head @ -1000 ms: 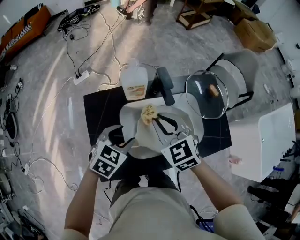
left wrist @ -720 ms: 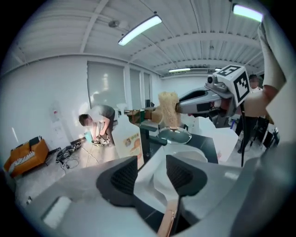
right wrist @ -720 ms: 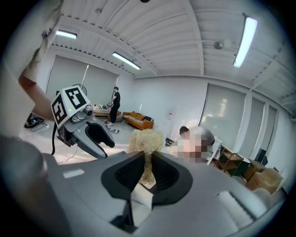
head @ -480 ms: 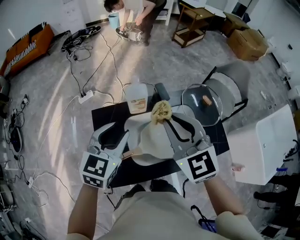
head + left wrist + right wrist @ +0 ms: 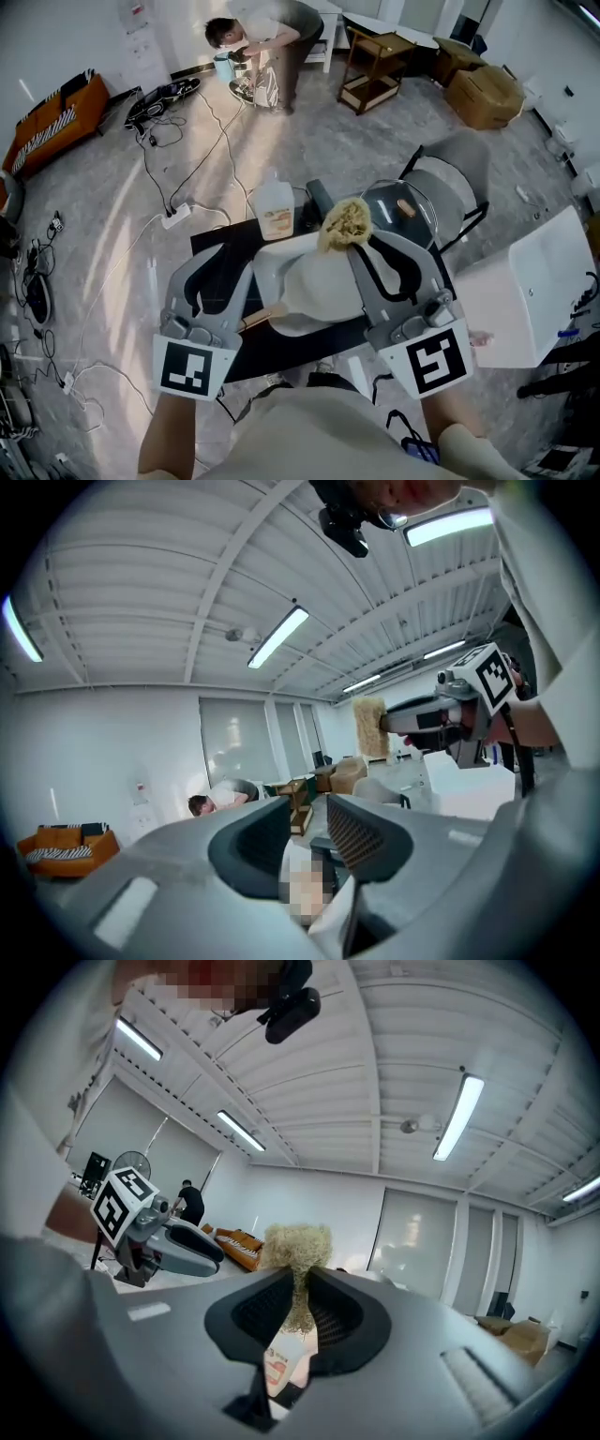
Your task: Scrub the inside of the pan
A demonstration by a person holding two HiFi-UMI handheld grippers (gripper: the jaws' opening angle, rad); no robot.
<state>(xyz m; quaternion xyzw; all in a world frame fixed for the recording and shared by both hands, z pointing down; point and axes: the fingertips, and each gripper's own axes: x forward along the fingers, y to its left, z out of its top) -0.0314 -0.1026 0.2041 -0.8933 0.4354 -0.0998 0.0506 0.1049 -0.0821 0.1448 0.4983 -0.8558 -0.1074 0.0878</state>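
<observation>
You hold both grippers raised and tilted upward over the work table, their marker cubes nearest to you. The left gripper [image 5: 314,829] is closing, its ribbed pads not yet together, and nothing sits between them – only the room shows through the gap. The right gripper [image 5: 300,1283] is clamped on a straw-coloured scrubber [image 5: 298,1241], whose frayed head stands up above the jaw tips. Between the two grippers, on the black tabletop [image 5: 214,234], lies the pale pan [image 5: 309,286], its wooden handle [image 5: 263,317] pointing back toward your left side. From the head view the scrubber shows over the pan's far edge – whether it touches the pan cannot be told from above. Just beyond the pan stand a clear bottle [image 5: 275,208] with a printed label and, to its right, a glass lid [image 5: 401,214] with a knob on top. A grey chair [image 5: 452,173] sits behind the lid. Cables trail across the marbled floor to the left, and at the far wall a person [image 5: 267,23] bends over something on the ground.
</observation>
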